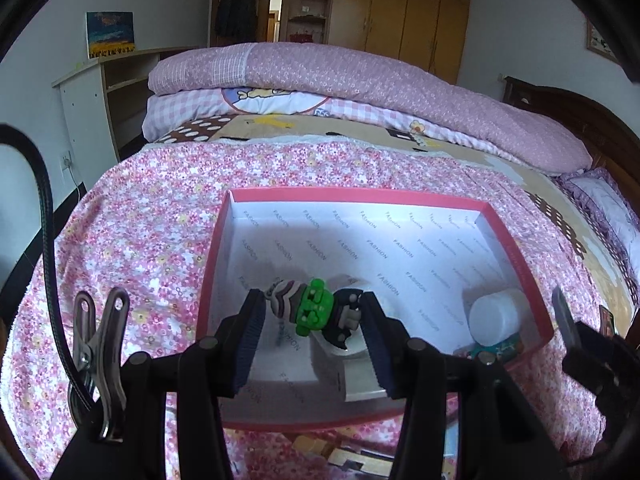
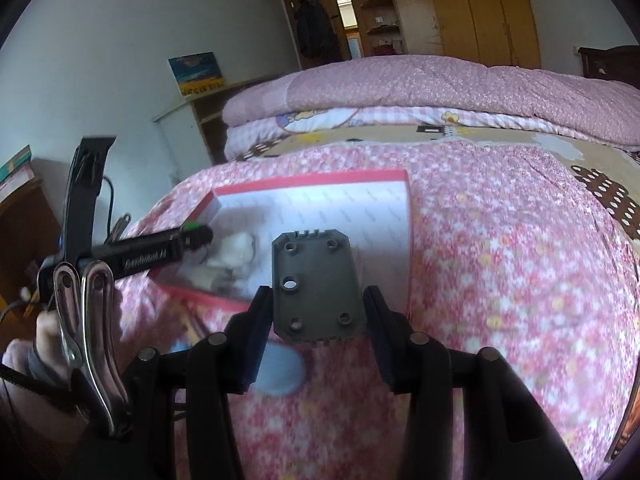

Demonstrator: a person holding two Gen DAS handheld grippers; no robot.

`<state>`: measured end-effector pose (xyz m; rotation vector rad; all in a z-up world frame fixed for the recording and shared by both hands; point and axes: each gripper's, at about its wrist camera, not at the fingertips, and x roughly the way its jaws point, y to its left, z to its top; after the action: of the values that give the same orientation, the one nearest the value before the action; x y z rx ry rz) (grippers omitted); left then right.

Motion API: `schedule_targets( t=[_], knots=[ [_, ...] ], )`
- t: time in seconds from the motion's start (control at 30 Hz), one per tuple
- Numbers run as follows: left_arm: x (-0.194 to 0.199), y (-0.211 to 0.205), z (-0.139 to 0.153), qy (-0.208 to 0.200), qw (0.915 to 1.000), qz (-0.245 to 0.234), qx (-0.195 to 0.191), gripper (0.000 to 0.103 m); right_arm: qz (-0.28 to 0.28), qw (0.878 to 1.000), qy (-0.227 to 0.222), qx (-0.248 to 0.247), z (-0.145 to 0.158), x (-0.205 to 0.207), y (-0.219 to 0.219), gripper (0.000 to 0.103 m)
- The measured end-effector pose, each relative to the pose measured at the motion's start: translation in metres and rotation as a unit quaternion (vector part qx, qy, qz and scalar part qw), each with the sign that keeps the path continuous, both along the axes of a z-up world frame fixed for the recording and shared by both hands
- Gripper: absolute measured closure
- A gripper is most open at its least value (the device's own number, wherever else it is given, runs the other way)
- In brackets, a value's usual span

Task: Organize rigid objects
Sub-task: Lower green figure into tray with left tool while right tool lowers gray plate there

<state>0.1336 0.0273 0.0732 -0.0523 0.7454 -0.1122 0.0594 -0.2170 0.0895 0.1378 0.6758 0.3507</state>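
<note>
Black ribbed pads of the left gripper [image 1: 312,320] are seen clamped on a small toy [image 1: 310,308], a rubbery-looking figure with a bright green middle, a wavy grey striped end and a dark end. It's held crosswise between the jaws, above the inside of the box [image 1: 360,198]. That box is shallow card, red on the outside, lined with white printed paper, and it's set on a pink flowery bedspread [image 1: 132,232]. A white cylinder [image 1: 496,316] is lying in the box's right near corner, with a flat white block [image 1: 360,376] under the gripper.

On the right wrist view, the right gripper [image 2: 318,316] is shut on a grey plate [image 2: 316,284], matte, flat, with cut corners, round holes and a notched edge. It's held upright-ish over the bedspread, just beside the box's right wall. Both grippers are pointed down at a slant. A pale blue disc [image 2: 280,372] is blurred underneath.
</note>
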Motion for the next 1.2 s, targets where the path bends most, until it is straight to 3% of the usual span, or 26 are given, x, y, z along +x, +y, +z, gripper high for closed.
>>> schedule_targets(
  t=[0.33, 0.83, 1.2],
  knots=[
    [0.009, 0.002, -0.015, 0.011, 0.9999, 0.002, -0.003, 0.052, -0.018, 1.000, 0.005, 0.002, -0.004, 0.034, 0.003, 0.056],
    [0.011, -0.004, -0.014, 0.002, 0.9999, 0.001, 0.011, 0.051, -0.022, 1.000, 0.012, -0.013, -0.015, 0.057, 0.011, 0.056],
    [0.011, -0.005, -0.015, 0.009, 0.9999, 0.003, 0.010, 0.040, -0.020, 1.000, 0.012, -0.017, -0.015, 0.058, 0.015, 0.055]
  ],
)
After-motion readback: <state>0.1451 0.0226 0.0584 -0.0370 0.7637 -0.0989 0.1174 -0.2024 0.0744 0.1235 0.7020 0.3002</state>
